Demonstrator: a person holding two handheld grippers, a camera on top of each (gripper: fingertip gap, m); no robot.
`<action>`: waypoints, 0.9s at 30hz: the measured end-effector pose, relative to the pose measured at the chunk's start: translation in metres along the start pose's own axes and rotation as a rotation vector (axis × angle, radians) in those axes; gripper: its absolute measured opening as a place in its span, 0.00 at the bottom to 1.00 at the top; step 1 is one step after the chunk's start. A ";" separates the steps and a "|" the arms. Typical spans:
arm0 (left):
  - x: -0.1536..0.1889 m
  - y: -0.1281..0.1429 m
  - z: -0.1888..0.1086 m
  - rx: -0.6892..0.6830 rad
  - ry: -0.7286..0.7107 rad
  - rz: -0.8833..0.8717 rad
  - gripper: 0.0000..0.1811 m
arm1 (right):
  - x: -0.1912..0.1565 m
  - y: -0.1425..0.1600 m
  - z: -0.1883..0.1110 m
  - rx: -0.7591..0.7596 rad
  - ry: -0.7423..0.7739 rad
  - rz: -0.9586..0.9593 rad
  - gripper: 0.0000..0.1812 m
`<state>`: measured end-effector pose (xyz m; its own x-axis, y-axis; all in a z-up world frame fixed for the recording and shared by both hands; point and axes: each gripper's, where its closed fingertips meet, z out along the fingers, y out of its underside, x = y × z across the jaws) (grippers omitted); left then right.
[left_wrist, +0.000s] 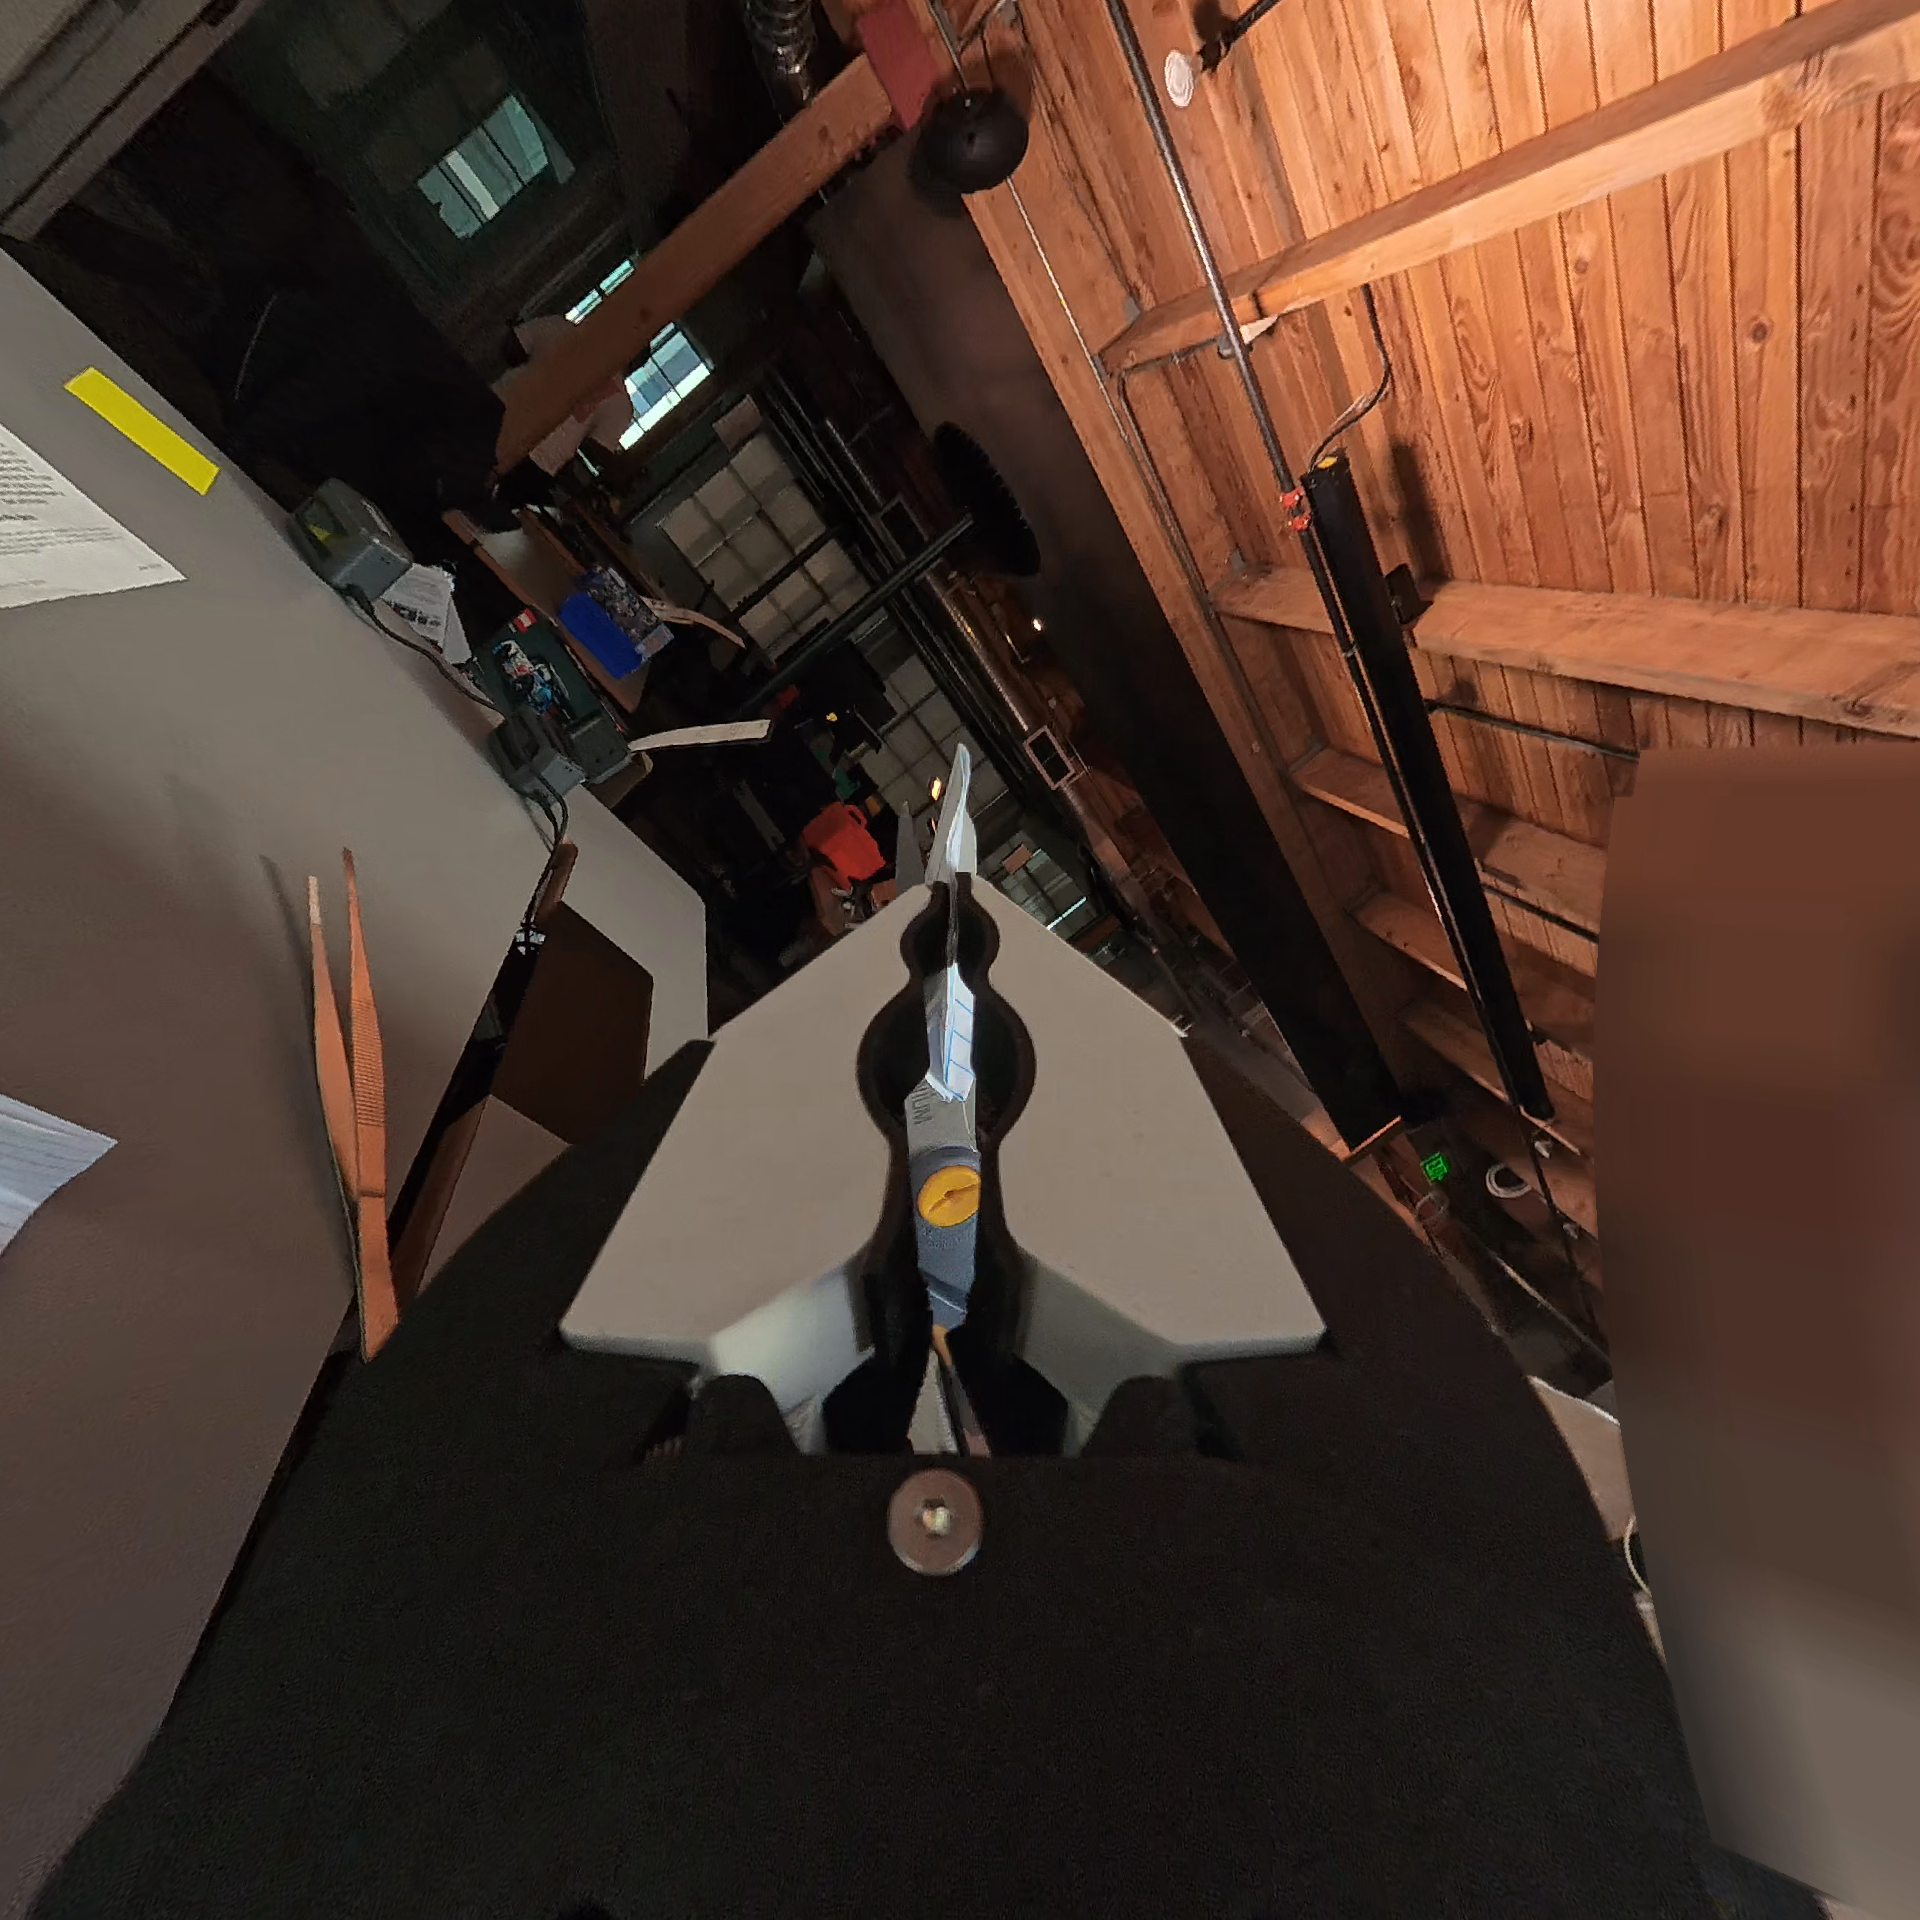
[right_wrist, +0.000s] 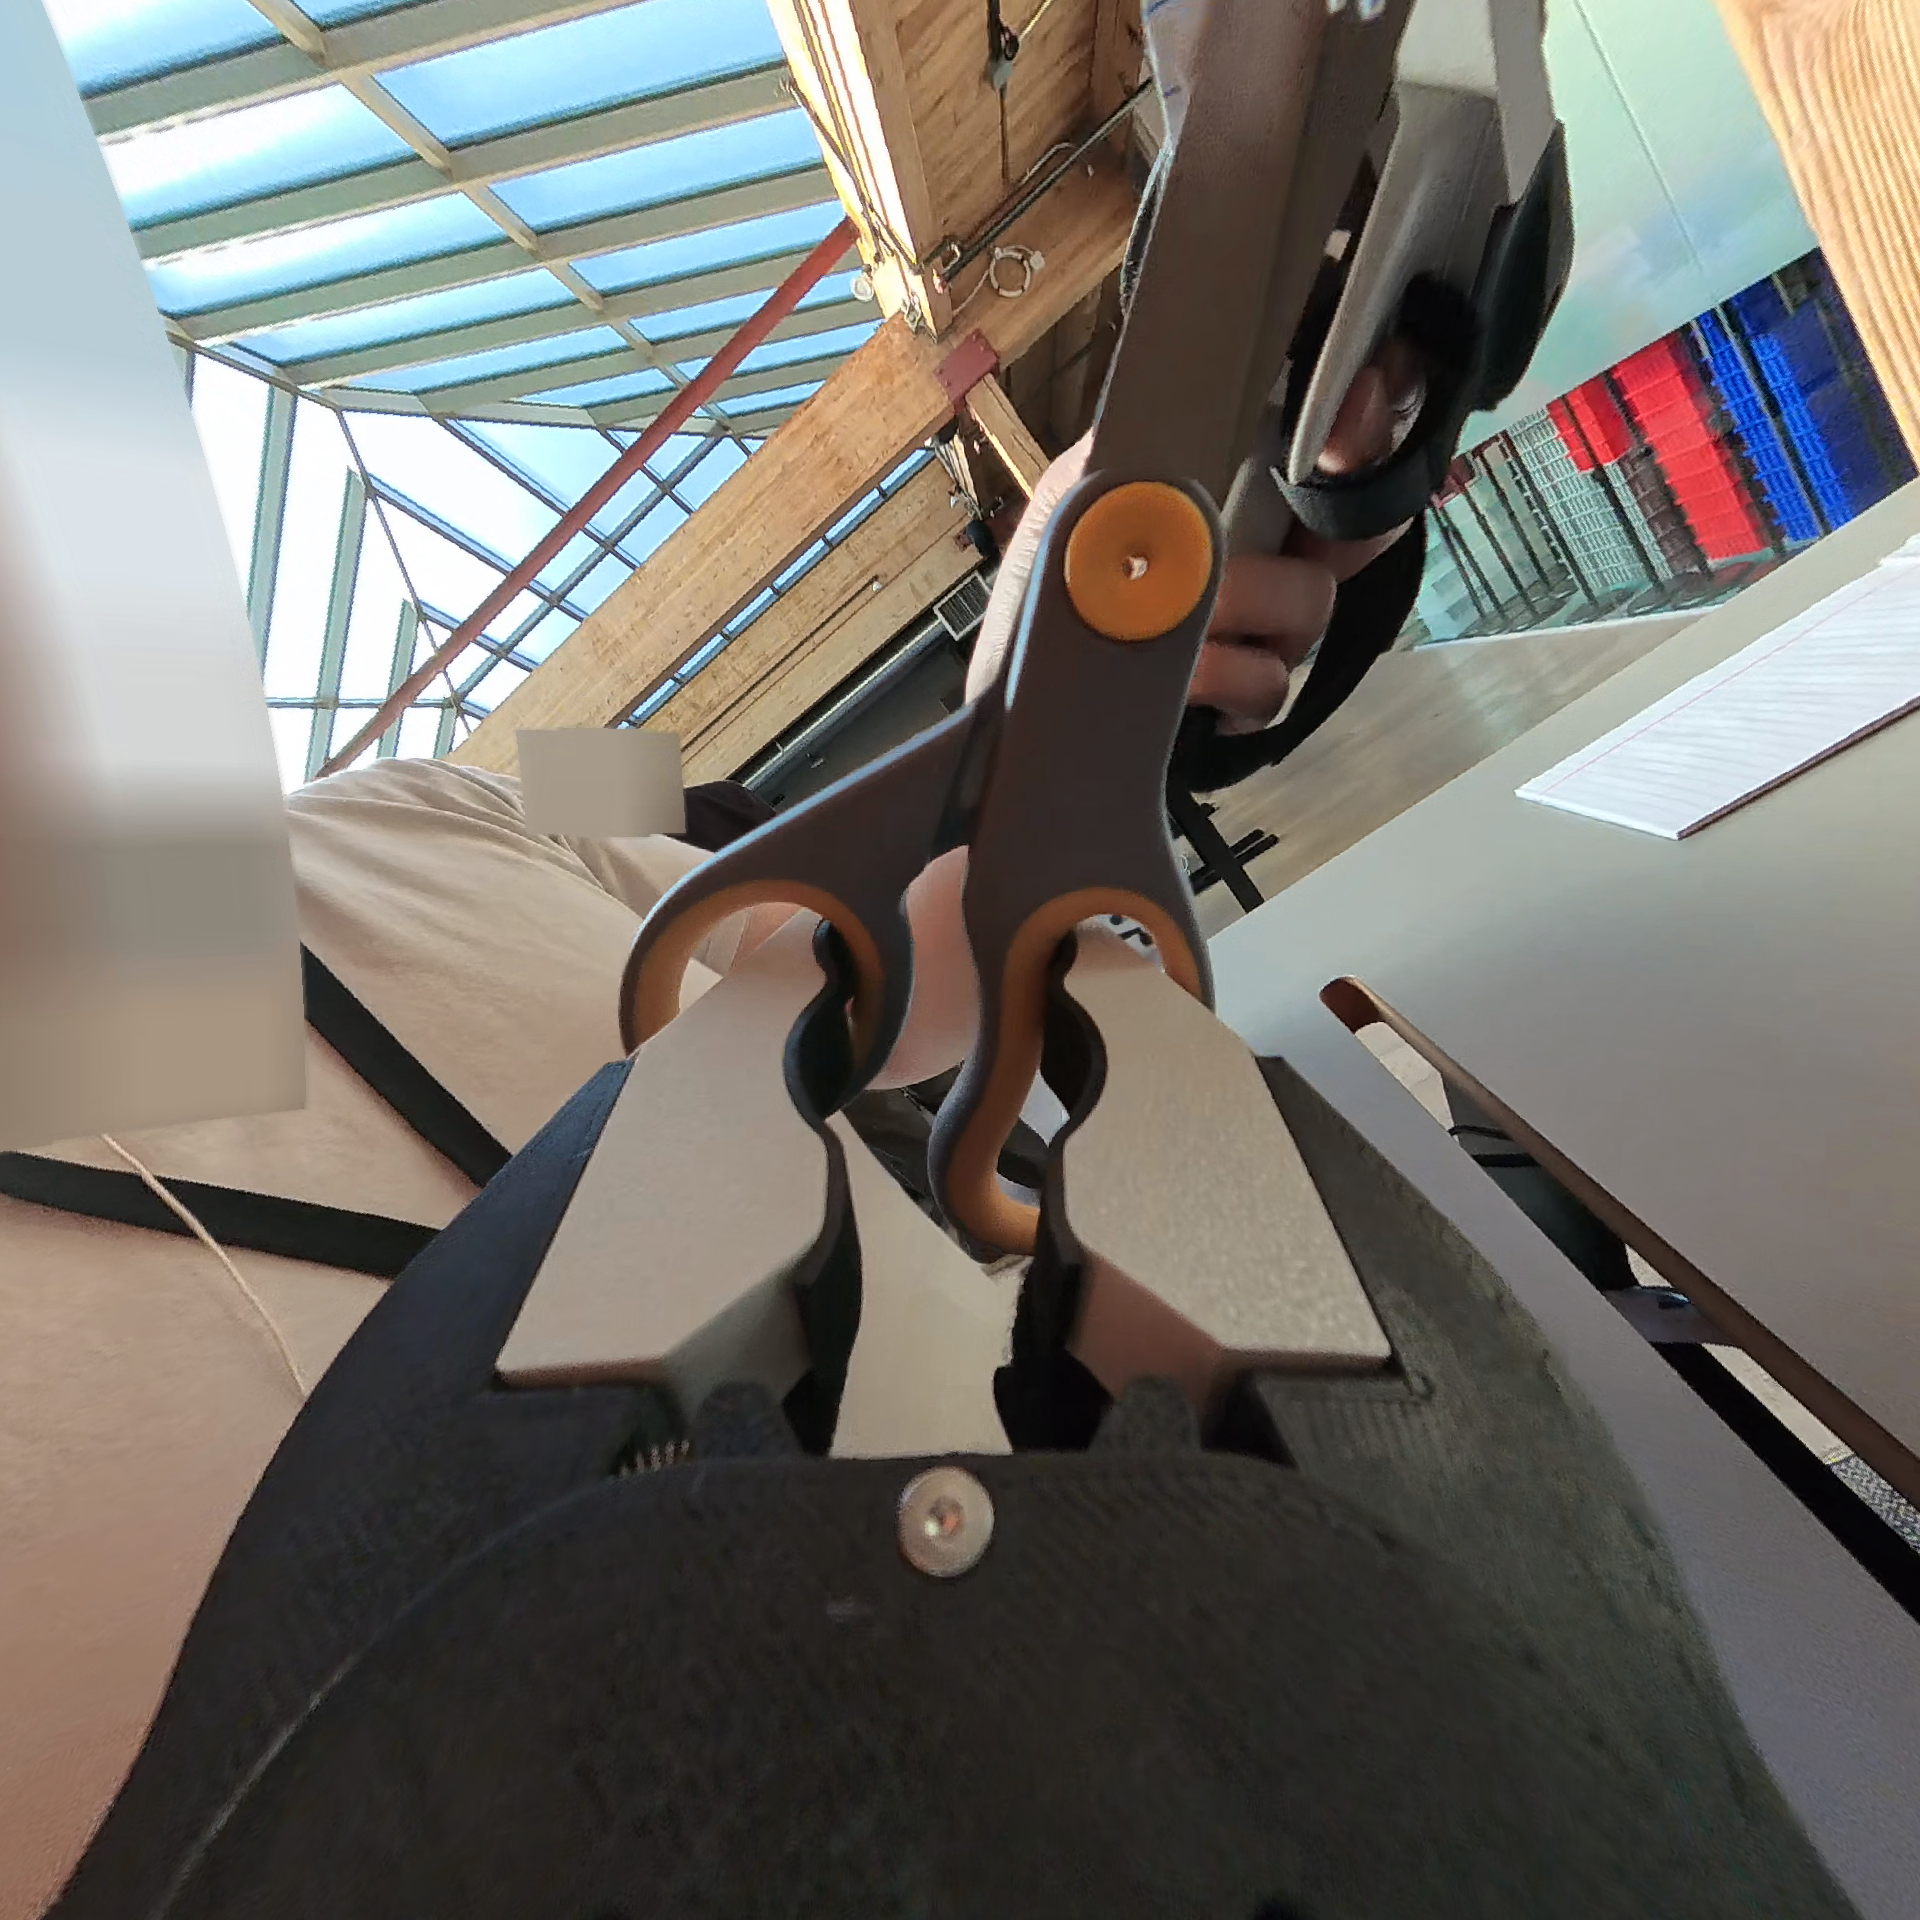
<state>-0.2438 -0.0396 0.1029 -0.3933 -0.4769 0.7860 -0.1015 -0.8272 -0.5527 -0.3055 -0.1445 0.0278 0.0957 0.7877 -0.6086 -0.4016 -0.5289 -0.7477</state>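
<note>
My right gripper (right_wrist: 951, 956) has one finger through each handle loop of grey and orange scissors (right_wrist: 1132, 561) and holds them up. The jaws stand partly apart, with the inner handle rims between them. The blades run up to my left gripper (right_wrist: 1382, 208), which a hand (right_wrist: 1262, 613) holds. In the left wrist view, my left gripper (left_wrist: 958, 888) is shut on a strip of white lined paper (left_wrist: 954, 821) that sticks out past the fingertips. The scissors (left_wrist: 943, 1195) show edge-on in the gap between its fingers.
A grey table (left_wrist: 208, 831) carries printed sheets (left_wrist: 62, 530), a yellow tape strip (left_wrist: 140, 428) and upright cardboard pieces (left_wrist: 353, 1091). A lined pad (right_wrist: 1745, 707) lies on the table at right. A person's beige-clad body (right_wrist: 416, 935) is close at left. Wooden beams are overhead. My hands' fingertips stand some 15 cm from each other.
</note>
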 end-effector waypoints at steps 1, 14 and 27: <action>-0.001 0.000 0.001 0.016 0.003 -0.014 0.00 | 0.002 -0.001 0.000 0.010 0.005 -0.003 0.17; -0.015 0.003 0.010 0.121 0.017 -0.105 0.00 | 0.017 -0.004 0.015 0.102 -0.018 -0.033 0.18; -0.030 0.007 -0.002 0.119 -0.037 -0.097 0.00 | 0.019 0.008 0.013 0.061 -0.001 0.007 0.15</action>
<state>-0.2348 -0.0311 0.0751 -0.3526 -0.4019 0.8451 -0.0278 -0.8982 -0.4387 -0.3190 -0.1297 0.0135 0.0918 0.7846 -0.6131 -0.4570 -0.5138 -0.7260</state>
